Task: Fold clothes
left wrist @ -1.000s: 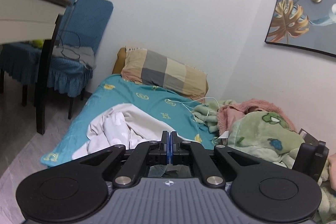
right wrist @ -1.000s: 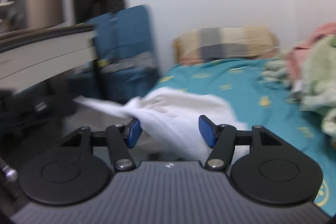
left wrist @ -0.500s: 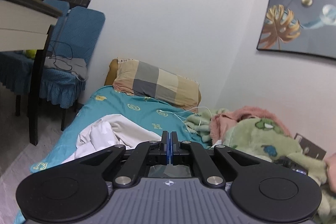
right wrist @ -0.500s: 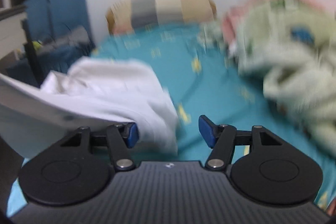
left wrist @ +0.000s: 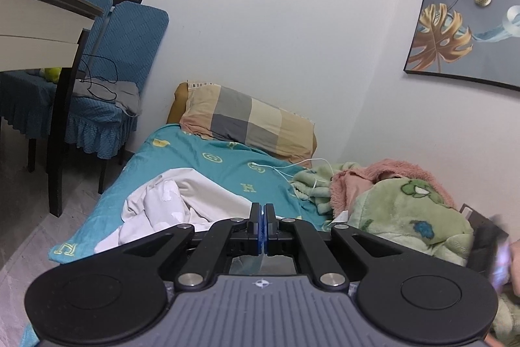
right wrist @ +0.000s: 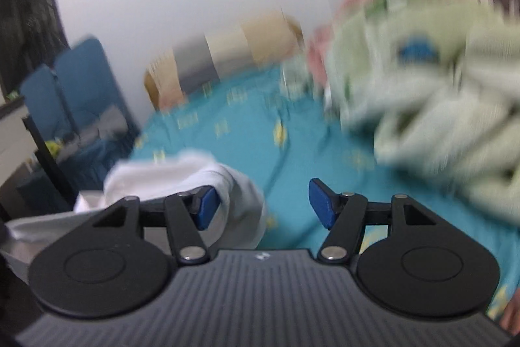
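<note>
Two handheld black grippers are showing at the foot of a bed (left wrist: 208, 158) covered in a smooth teal sheet with yellow motifs. The left gripper (left wrist: 262, 228) is sitting clenched, its blue-padded fingers pressed flat together; something pale and translucent is showing just behind them, too unclear to say if it is pinched. The right gripper (right wrist: 263, 204) is spread wide and gripping nothing, though soft white cloth is lying against its left blue pad (right wrist: 204, 210).

That cloth is the white garment (left wrist: 175, 200), crumpled in loose rumpled folds on the bed's near left edge, with part of it spilling over the side. In the right wrist view, which is heavily blurred, the same white garment (right wrist: 182, 178) is bunching to the left of the open fingers.

At the head of the bed a plump pillow (left wrist: 247, 126) in beige and grey checks is resting against the white wall. On the bed's right side a fluffy green blanket (left wrist: 406, 217) with cartoon prints is heaping up beside a fuzzy pink blanket (left wrist: 383, 174). A thin white cable (left wrist: 292, 168) is trailing across the sheet near the pillow. Left of the bed, chairs with quilted blue covers (left wrist: 130, 54) are standing at a pale table.
</note>
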A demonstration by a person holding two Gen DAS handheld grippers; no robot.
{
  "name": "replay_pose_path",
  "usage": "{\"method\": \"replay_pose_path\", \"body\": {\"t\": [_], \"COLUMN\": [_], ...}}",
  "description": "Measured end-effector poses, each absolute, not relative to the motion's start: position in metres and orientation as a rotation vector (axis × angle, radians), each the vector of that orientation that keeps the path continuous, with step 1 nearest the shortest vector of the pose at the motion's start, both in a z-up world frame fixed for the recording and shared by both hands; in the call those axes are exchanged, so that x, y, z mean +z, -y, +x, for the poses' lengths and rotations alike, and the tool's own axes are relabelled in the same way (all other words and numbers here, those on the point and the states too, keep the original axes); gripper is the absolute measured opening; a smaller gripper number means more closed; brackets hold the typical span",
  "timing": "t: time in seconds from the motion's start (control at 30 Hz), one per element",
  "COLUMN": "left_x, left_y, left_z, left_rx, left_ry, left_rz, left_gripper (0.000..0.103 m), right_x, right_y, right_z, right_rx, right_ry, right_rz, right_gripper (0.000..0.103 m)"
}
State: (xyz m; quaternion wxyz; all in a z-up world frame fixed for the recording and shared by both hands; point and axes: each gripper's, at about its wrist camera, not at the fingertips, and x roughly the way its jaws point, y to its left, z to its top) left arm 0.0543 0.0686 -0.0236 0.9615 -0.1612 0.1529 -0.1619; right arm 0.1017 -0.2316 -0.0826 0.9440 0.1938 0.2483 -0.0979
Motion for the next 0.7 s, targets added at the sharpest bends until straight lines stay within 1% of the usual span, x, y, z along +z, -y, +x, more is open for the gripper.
{"method": "replay_pose_path", "body": {"t": [0.07, 0.17, 0.2, 0.23, 0.3, 0.47, 0.5, 0.7], "left_x": [-0.024, -0.022, -0.021, -0.021, -0.02, -0.013, -0.011, -0.017], "left_y": [-0.07, -0.078, -0.081, -0.085, -0.09, -0.097, -0.098, -0.091], "left_z": [0.055, 0.054, 0.053, 0.053, 0.054, 0.047, 0.044, 0.045], "left_rx": [-0.33, -0.336, -0.335, -0.329, -0.325, -0.381, -0.39, -0.349], "left_ry": [-0.309, -0.292, -0.288, -0.286, -0.285, -0.229, -0.215, -0.257], "left_rz": [-0.336, -0.378, -0.4, -0.415, -0.431, -0.49, -0.494, -0.426], "left_gripper": [0.001, 0.001, 0.001, 0.001, 0.001, 0.001, 0.001, 0.001], "right_x": [-0.1, -0.118, -0.121, -0.12, -0.103, -0.061, -0.057, -0.073], "right_y": [0.232, 0.221, 0.218, 0.218, 0.222, 0.223, 0.222, 0.212], "right_z": [0.115, 0.13, 0.131, 0.127, 0.112, 0.073, 0.07, 0.096], "right_rx": [-0.175, -0.149, -0.147, -0.159, -0.216, -0.282, -0.283, -0.217], "right_ry": [-0.619, -0.707, -0.708, -0.668, -0.537, -0.218, -0.19, -0.324], "right_rz": [0.411, 0.363, 0.36, 0.378, 0.387, 0.332, 0.32, 0.261], "right_gripper": [0.063, 0.063, 0.059, 0.049, 0.042, 0.042, 0.042, 0.042]}}
